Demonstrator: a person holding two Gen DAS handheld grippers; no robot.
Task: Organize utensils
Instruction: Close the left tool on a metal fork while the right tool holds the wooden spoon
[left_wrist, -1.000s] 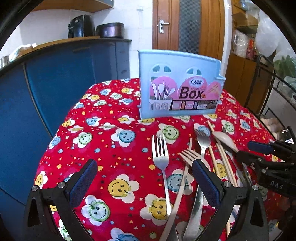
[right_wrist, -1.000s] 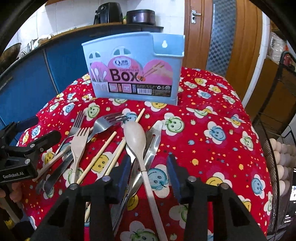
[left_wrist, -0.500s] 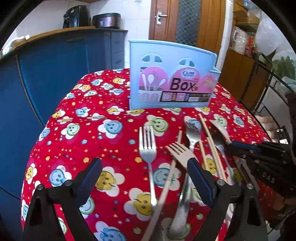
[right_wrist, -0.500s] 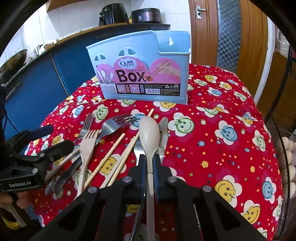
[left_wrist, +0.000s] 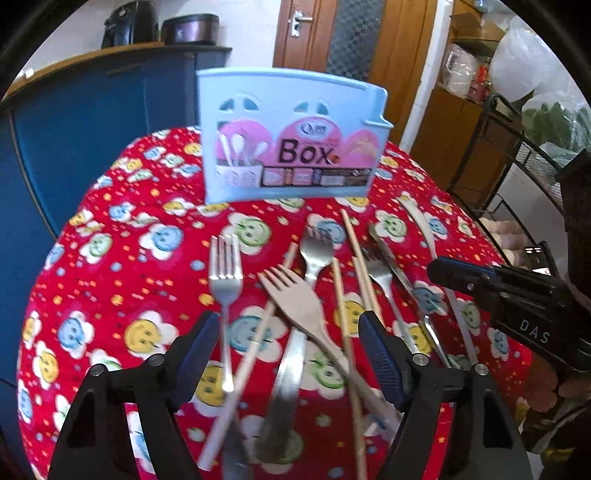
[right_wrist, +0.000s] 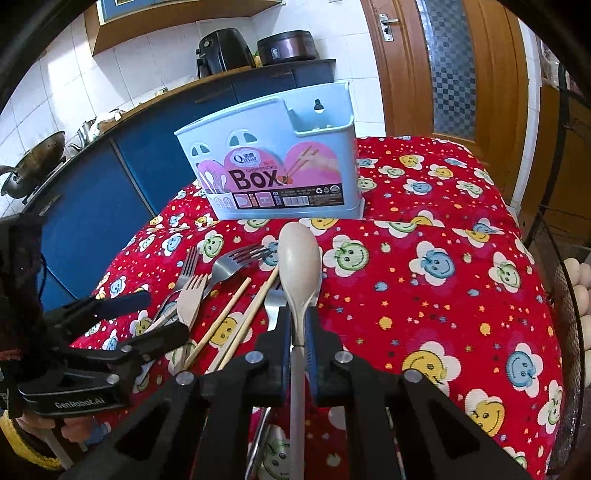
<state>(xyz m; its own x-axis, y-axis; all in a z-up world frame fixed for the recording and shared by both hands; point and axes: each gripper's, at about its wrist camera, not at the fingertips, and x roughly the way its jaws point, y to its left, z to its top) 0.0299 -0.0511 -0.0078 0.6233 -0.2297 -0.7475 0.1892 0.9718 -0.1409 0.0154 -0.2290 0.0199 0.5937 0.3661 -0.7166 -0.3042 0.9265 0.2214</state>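
We see the desk (right_wrist: 461, 229) in its red smiley cloth, the blue utensil box (right_wrist: 280, 177) upright beyond both pairs of fingers. Our right gripper (right_wrist: 298, 334) clamps the wooden spoon (right_wrist: 299, 266), bowl pointing at the box. Our left gripper (left_wrist: 288, 350), fingers apart and just been closing, straddles the wooden fork (left_wrist: 299, 299), tines pointing away.

Home kitchen: blue cabinets (right_wrist: 122, 166), wok (right_wrist: 33, 162), tiled wall (right_wrist: 74, 85).
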